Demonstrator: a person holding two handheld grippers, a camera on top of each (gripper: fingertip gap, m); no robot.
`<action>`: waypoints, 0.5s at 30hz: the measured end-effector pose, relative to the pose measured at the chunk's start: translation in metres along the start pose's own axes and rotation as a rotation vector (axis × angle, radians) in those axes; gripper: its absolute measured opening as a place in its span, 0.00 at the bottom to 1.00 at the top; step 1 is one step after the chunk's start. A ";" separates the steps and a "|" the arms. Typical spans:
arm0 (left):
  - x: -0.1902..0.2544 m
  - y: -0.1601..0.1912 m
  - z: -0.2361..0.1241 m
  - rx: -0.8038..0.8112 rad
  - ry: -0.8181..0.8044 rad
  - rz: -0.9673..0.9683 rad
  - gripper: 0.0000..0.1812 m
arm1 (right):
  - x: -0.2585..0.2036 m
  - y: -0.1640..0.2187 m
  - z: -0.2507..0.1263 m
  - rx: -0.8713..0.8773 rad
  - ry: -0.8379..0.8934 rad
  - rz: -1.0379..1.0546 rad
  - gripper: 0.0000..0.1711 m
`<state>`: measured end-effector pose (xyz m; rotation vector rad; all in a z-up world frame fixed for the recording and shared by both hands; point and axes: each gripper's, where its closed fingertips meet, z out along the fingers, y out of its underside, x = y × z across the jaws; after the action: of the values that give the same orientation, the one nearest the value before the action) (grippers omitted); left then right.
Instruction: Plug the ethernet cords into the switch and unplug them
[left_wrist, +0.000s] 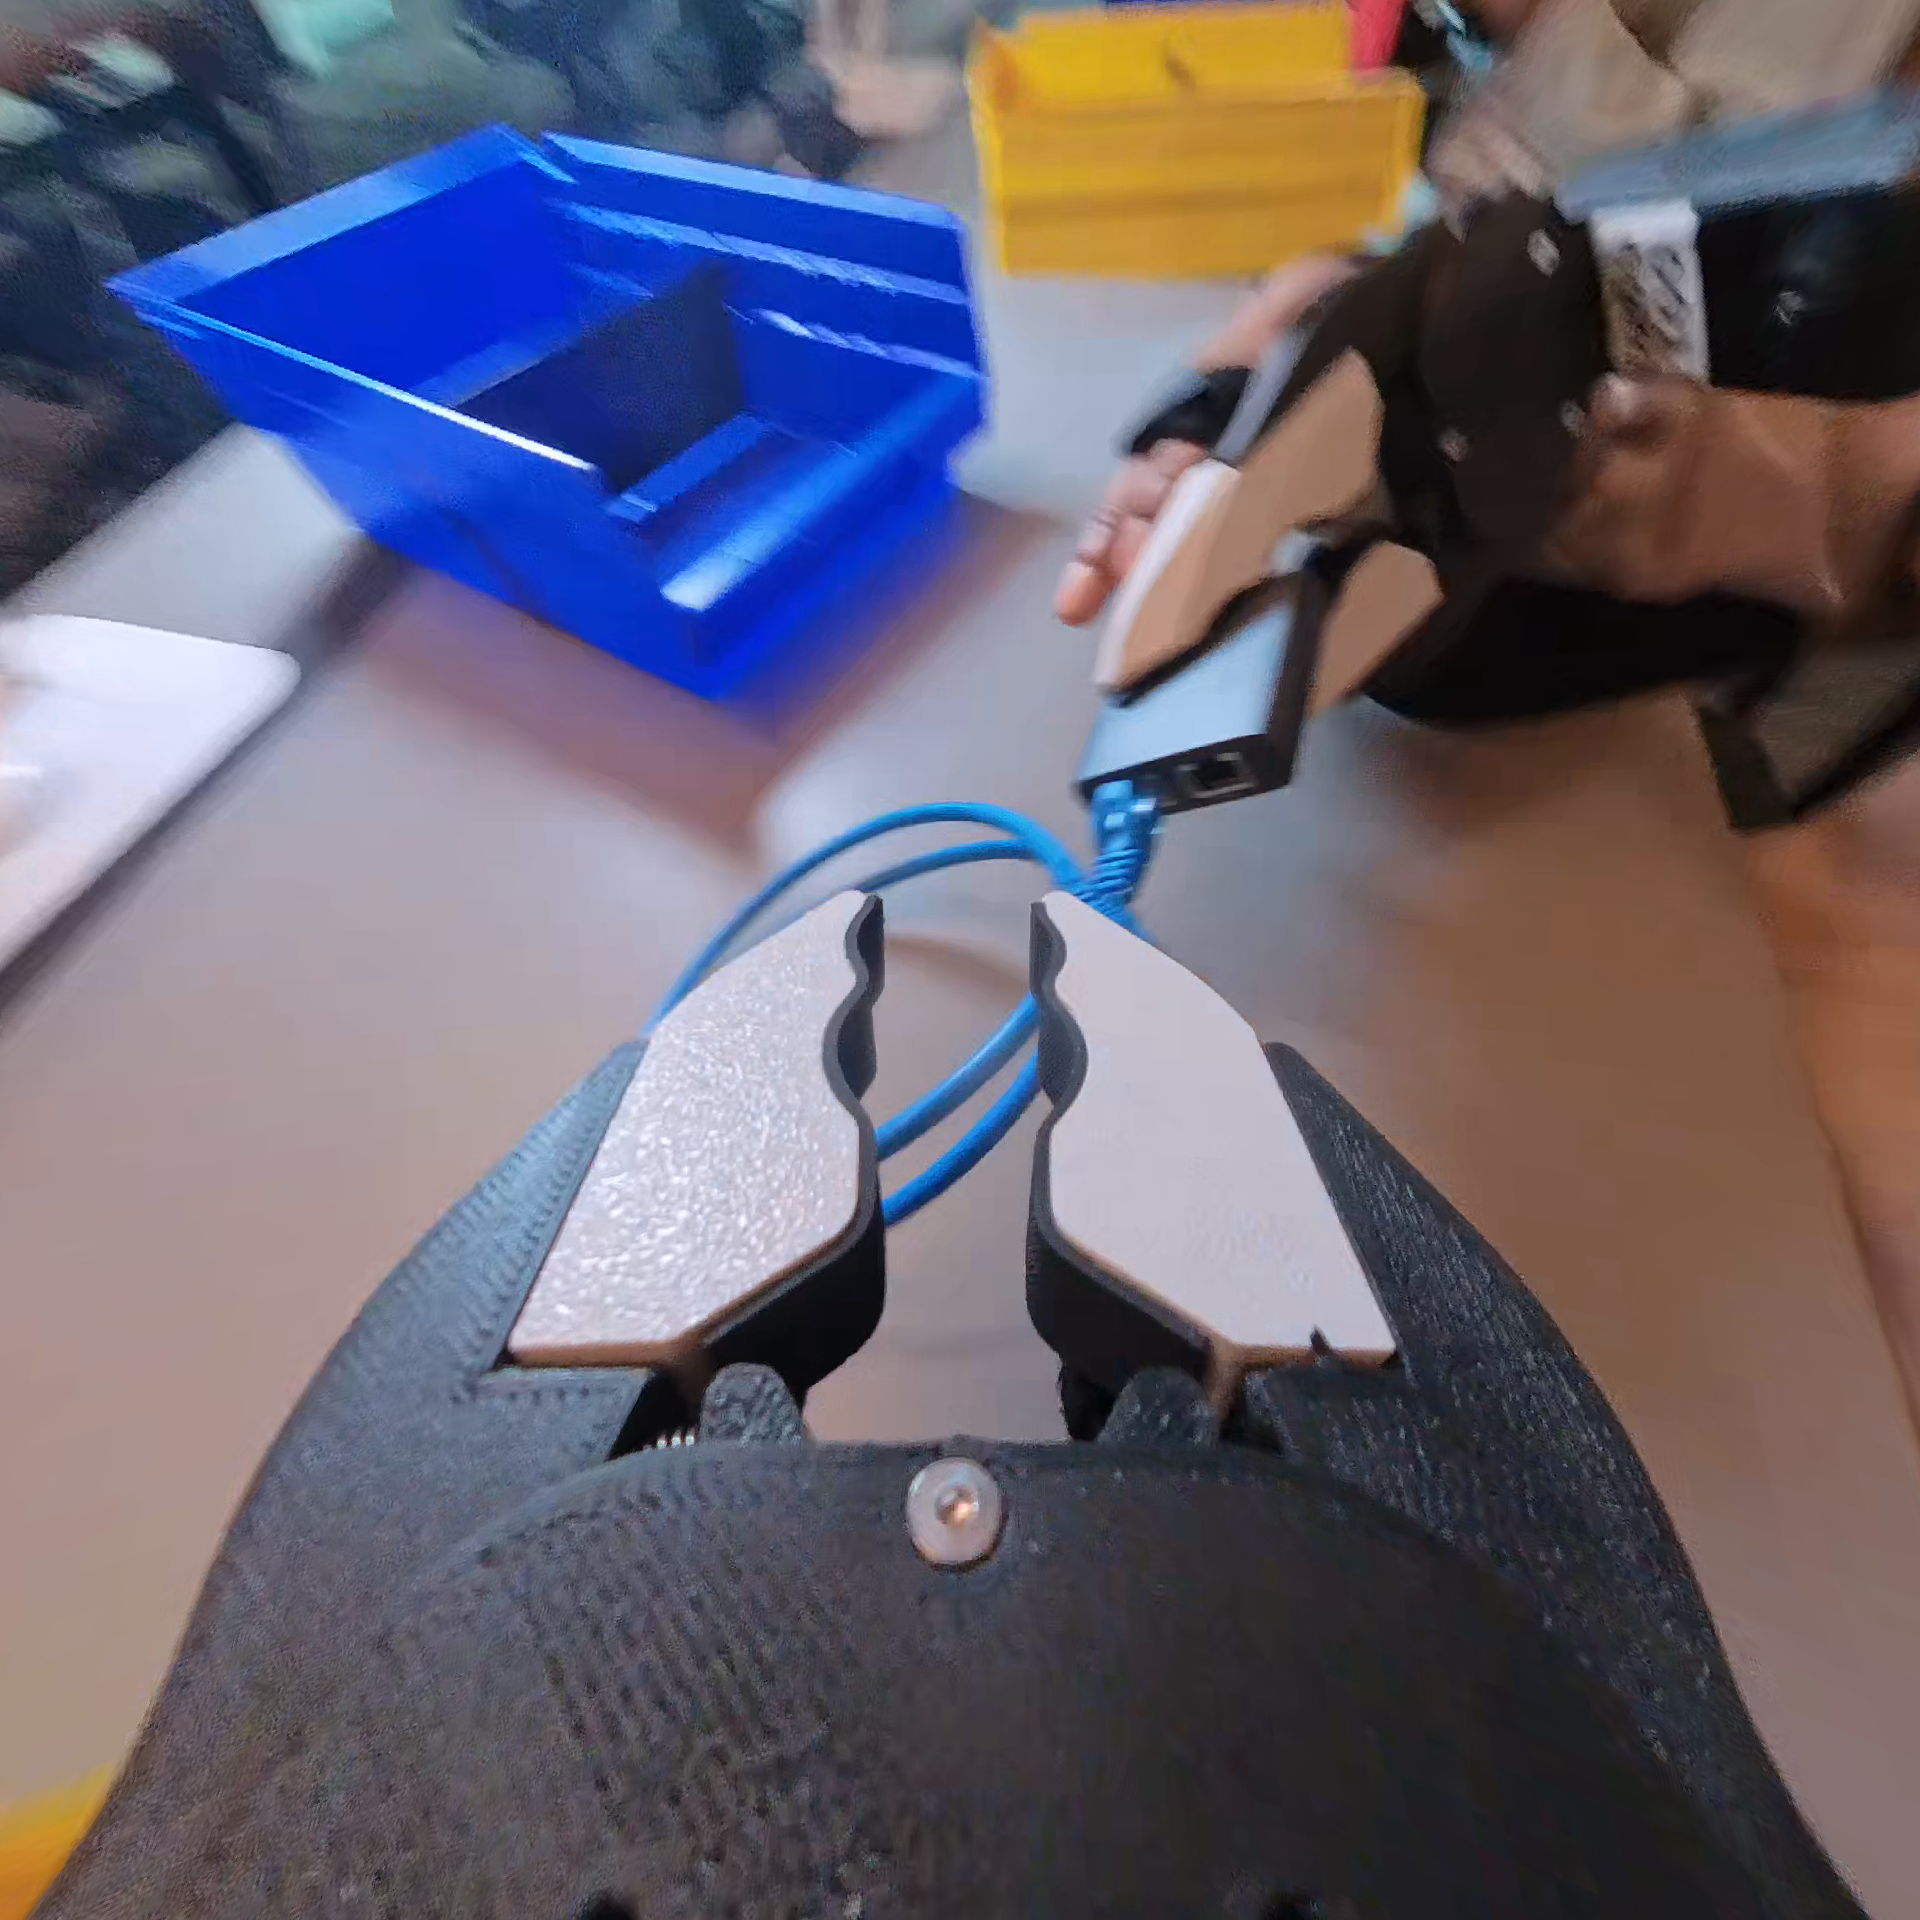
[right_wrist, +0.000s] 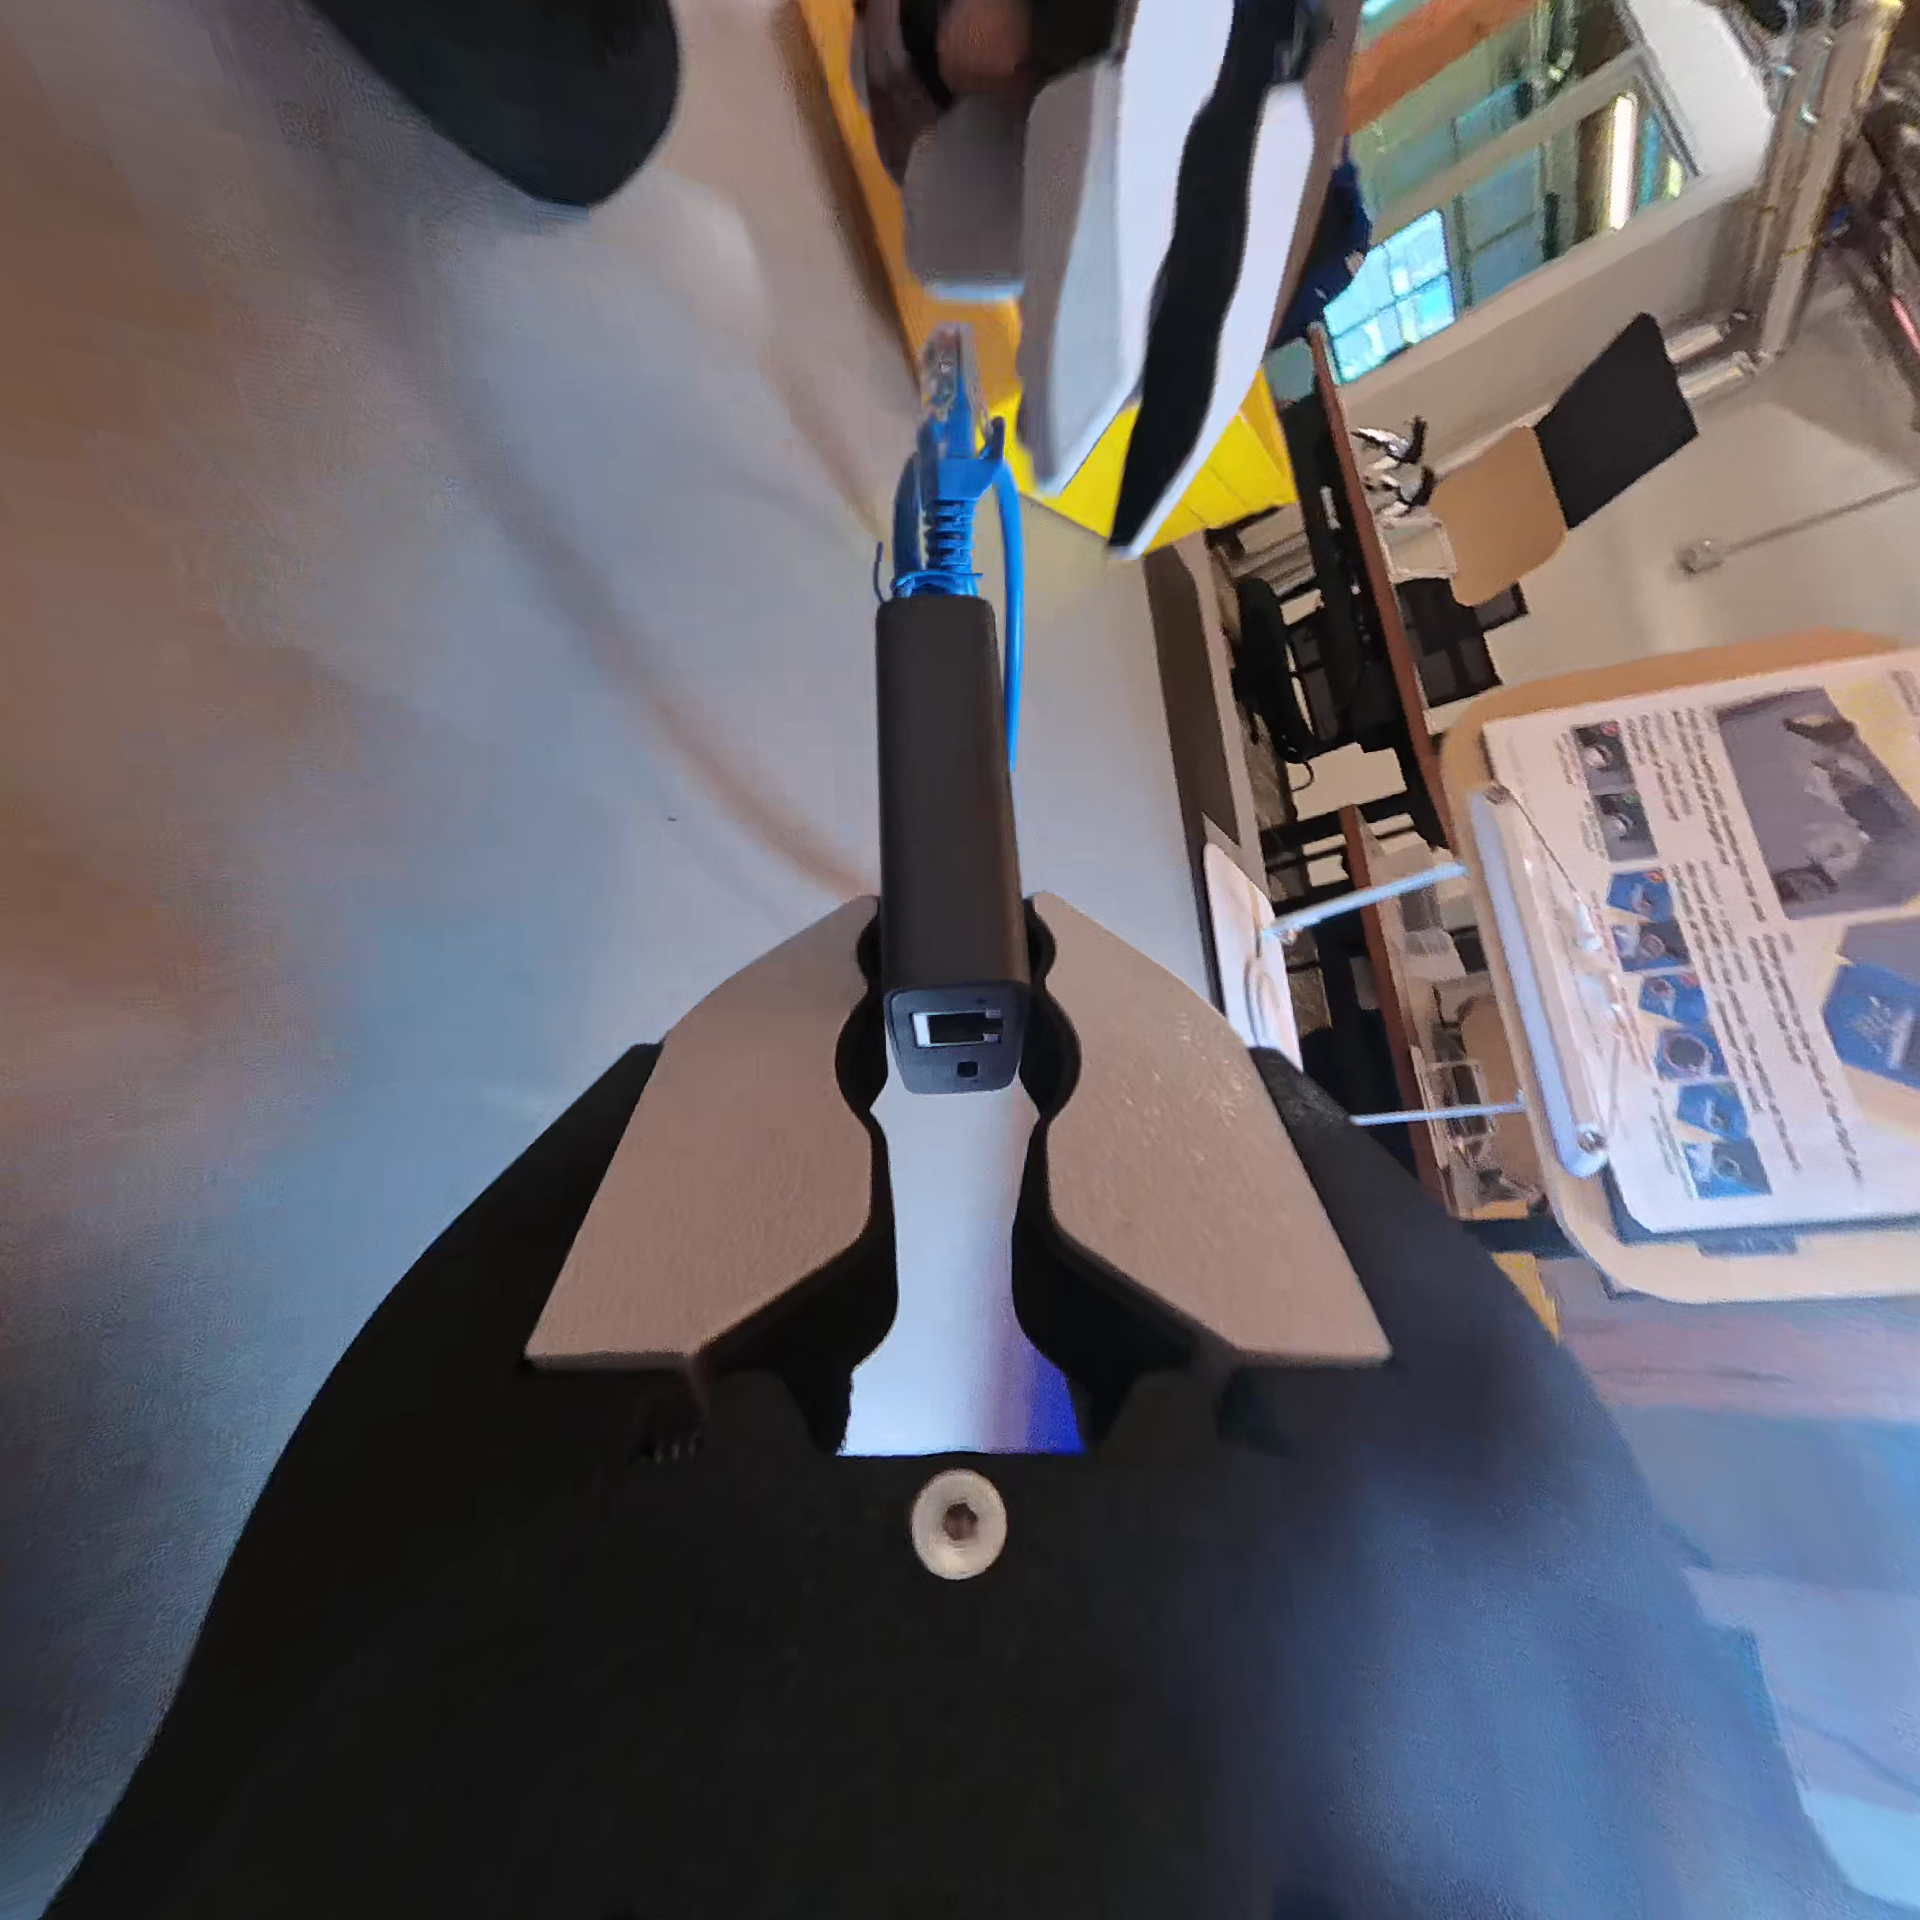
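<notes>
Two blue ethernet cord (left_wrist: 940, 1101) loops run between the released left tongs (left_wrist: 956, 914), just short of the small dark switch (right_wrist: 948, 810) clenched in the right tongs (right_wrist: 954, 940); limp cable slips, so grip the stiff ribbed plug boot (left_wrist: 1117, 847) at the switch.

Bright, even indoor light; soft shadows on the surface (left_wrist: 364, 935). Backgrounds motion-blurred, edges fisheye-warped. Near claw (left_wrist: 956, 914) sharp in both views.

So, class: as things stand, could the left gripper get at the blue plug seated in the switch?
Probably yes. The left gripper is open, the blue plug lies just beyond its fingertips with nothing between, and the right gripper holds the switch.
</notes>
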<state>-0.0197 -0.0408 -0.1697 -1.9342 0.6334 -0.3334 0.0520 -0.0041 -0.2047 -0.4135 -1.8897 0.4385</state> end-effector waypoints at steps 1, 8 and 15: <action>-0.018 -0.008 -0.016 0.043 -0.083 -0.010 0.15 | 0.007 0.002 -0.003 0.000 0.028 0.020 0.13; -0.167 0.063 -0.167 -0.121 -0.803 -0.214 0.18 | 0.055 0.009 -0.027 0.007 0.216 0.133 0.13; -0.191 0.148 -0.153 -0.386 -0.790 -0.340 0.11 | 0.052 0.012 -0.025 -0.006 0.215 0.128 0.13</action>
<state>-0.2937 -0.0970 -0.2272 -2.3131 -0.1703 0.3749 0.0583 0.0336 -0.1602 -0.5656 -1.6627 0.4552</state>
